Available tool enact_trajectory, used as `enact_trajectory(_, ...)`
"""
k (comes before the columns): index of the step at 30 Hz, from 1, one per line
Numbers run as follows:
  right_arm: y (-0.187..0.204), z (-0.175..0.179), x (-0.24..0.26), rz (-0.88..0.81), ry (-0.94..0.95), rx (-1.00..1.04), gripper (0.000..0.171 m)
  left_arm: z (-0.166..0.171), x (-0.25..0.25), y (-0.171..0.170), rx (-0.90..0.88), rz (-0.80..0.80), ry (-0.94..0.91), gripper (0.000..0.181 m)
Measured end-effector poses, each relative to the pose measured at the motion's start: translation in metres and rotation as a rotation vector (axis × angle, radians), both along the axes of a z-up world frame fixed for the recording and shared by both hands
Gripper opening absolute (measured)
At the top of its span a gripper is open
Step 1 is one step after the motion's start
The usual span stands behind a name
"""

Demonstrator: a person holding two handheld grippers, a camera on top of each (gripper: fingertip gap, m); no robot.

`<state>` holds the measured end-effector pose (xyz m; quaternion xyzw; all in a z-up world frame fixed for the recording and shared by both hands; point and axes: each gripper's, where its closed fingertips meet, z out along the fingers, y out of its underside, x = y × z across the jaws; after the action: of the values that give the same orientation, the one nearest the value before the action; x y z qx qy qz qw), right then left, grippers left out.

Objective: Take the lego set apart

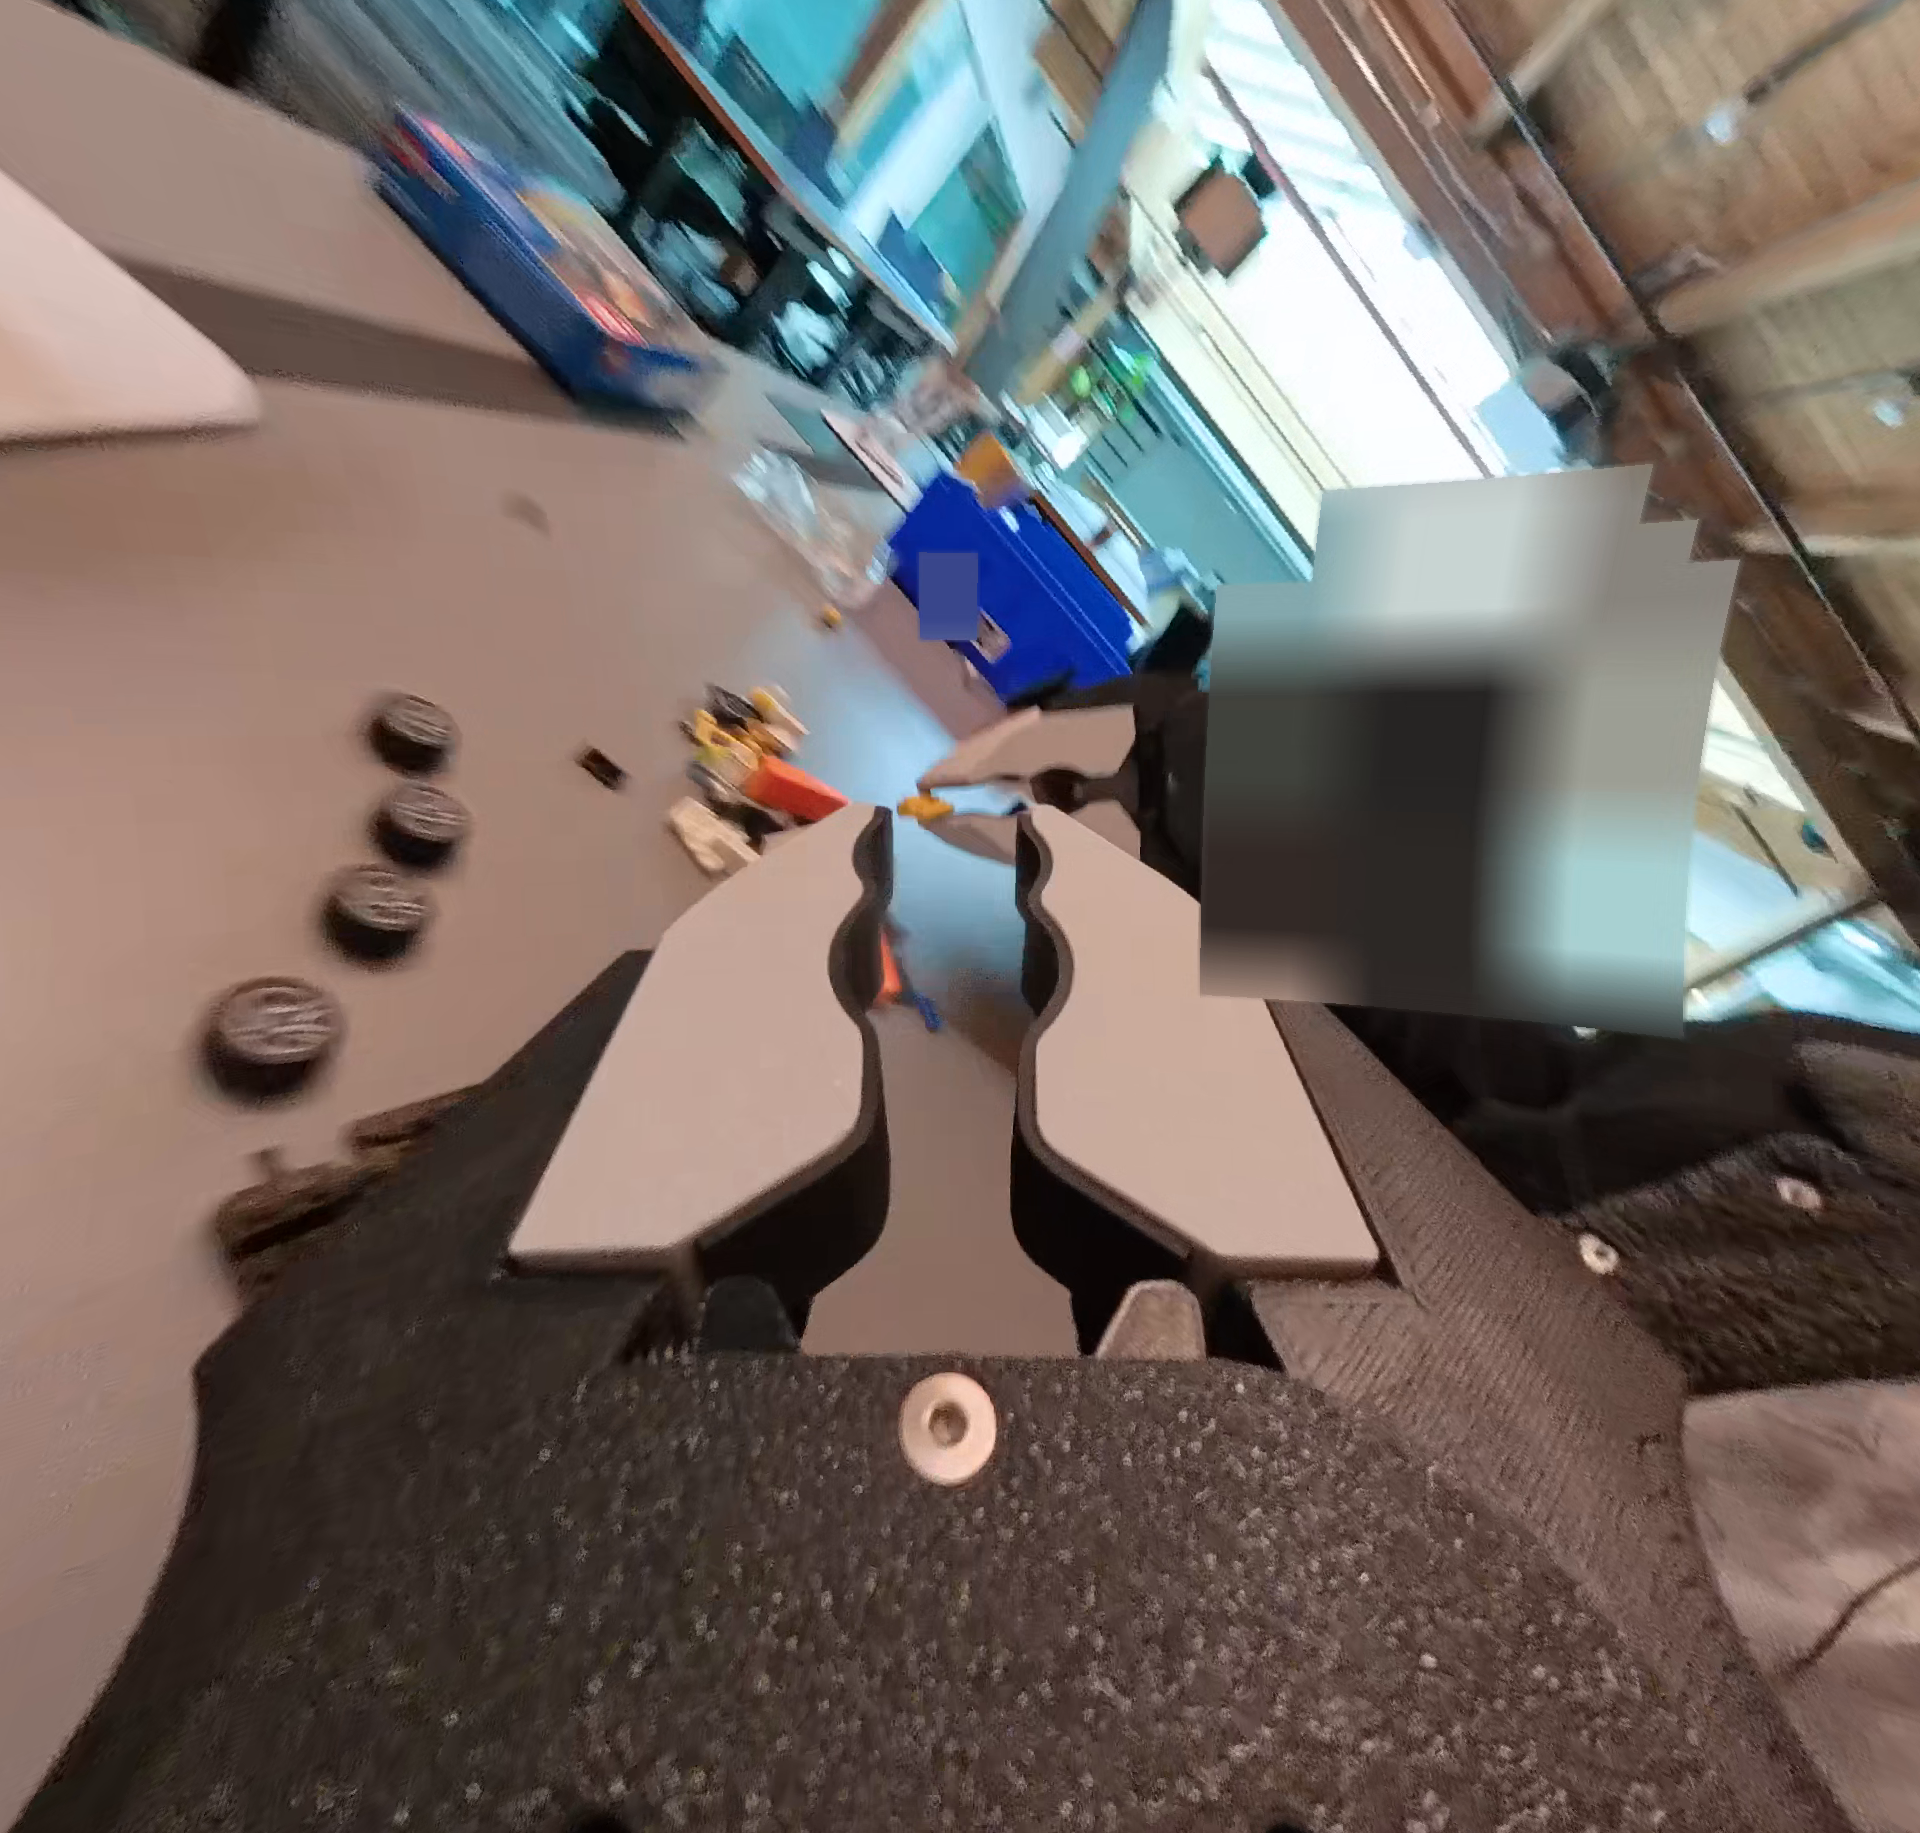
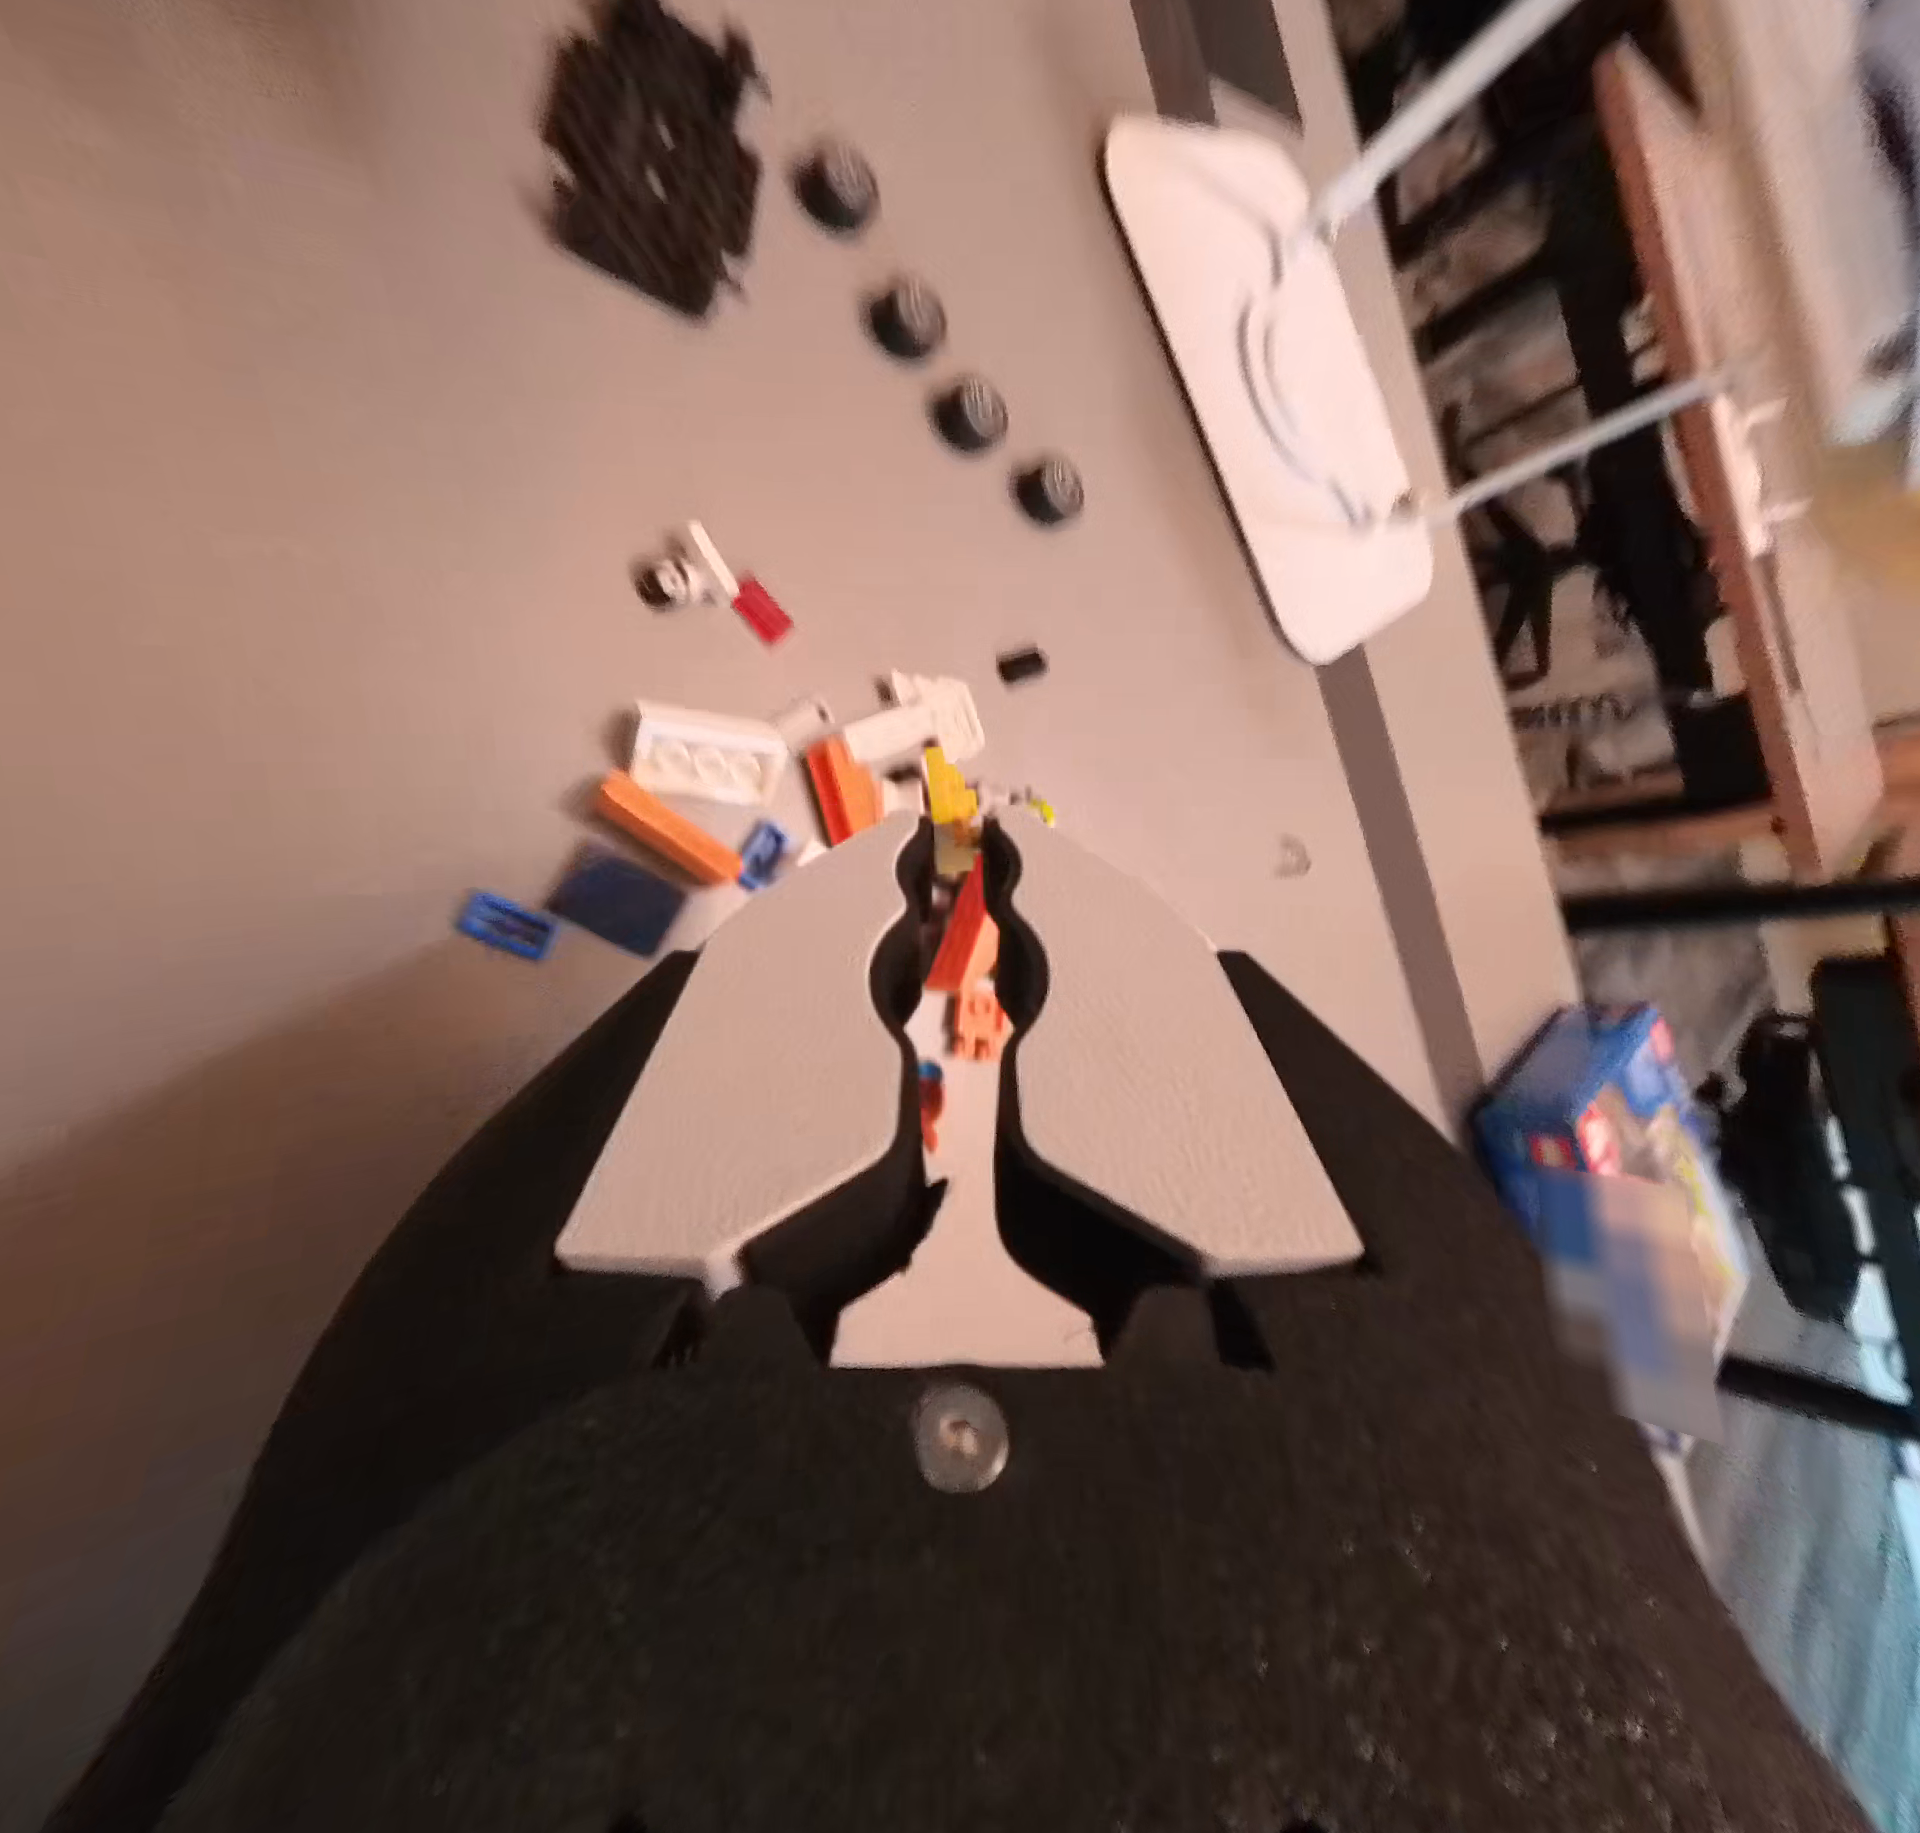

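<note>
Mostly the lego set (image 2: 831,796) is already in bits: white, orange, blue and yellow pieces lie scattered on the bench (image 2: 260,536), toward its far edge, with four black wheels (image 2: 940,334) in a row beyond them and a dark heap of small parts (image 2: 649,131) farther out. These pieces look light, hard and slick, so I'd judge a pinch across flat sides safest; anything small could pop loose. The right gripper (image 2: 956,827) has its fingers drawn close on a small yellow piece (image 2: 951,796) at the tips. In the left wrist view that piece (image 1: 920,804) shows at those tips. The left gripper (image 1: 951,827) has its fingers apart, holding nothing. Both views are smeared, so studs and joins are hard to read. A white tray (image 2: 1268,381) hangs over the bench edge, and a blue box (image 2: 1600,1139) sits beyond it.
</note>
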<state>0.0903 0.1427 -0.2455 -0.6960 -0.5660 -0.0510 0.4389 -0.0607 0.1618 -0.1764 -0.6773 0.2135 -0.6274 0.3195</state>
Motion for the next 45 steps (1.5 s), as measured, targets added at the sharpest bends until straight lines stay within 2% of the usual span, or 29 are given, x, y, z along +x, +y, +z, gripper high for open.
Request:
enact_trajectory(3,0.011,-0.021,0.015,-0.076,0.011,-0.071,0.021,0.009,-0.026,0.019,-0.037,0.085,-0.067,0.021)
enact_trajectory(7,0.017,-0.018,0.005,-0.095,0.102,-0.106,0.038,0.002,-0.038,0.032,-0.073,0.14,-0.068,0.02)
enact_trajectory(13,0.006,-0.001,-0.071,0.039,0.231,-0.219,0.038,-0.004,-0.042,0.04,-0.077,0.186,-0.059,0.019)
enact_trajectory(18,0.005,-0.016,-0.134,0.034,0.244,-0.427,0.045,-0.014,-0.058,0.058,-0.065,0.309,-0.046,0.017)
enact_trajectory(21,0.013,-0.035,-0.15,-0.018,0.192,-0.525,0.055,-0.023,-0.066,0.067,-0.078,0.361,-0.037,0.016)
enact_trajectory(24,0.012,-0.053,-0.157,-0.042,0.161,-0.635,0.054,-0.019,-0.071,0.07,-0.074,0.38,-0.06,0.016)
enact_trajectory(26,0.013,-0.057,-0.158,-0.05,0.149,-0.625,0.044,-0.017,-0.071,0.07,-0.058,0.386,-0.058,0.016)
enact_trajectory(30,0.006,-0.048,-0.159,0.009,0.159,-0.557,0.044,-0.016,-0.073,0.071,-0.049,0.395,-0.056,0.015)
enact_trajectory(34,-0.007,-0.025,-0.154,0.075,0.205,-0.464,0.043,-0.016,-0.076,0.073,-0.044,0.42,-0.06,0.015)
enact_trajectory(38,-0.012,0.008,-0.124,0.03,0.312,-0.373,0.039,-0.018,-0.075,0.073,-0.054,0.416,-0.063,0.015)
enact_trajectory(41,-0.003,0.035,-0.074,-0.093,0.415,-0.284,0.039,-0.018,-0.072,0.071,-0.056,0.407,-0.064,0.015)
enact_trajectory(45,0.014,0.064,0.023,-0.366,0.559,-0.137,0.039,-0.02,-0.068,0.069,-0.072,0.391,-0.075,0.015)
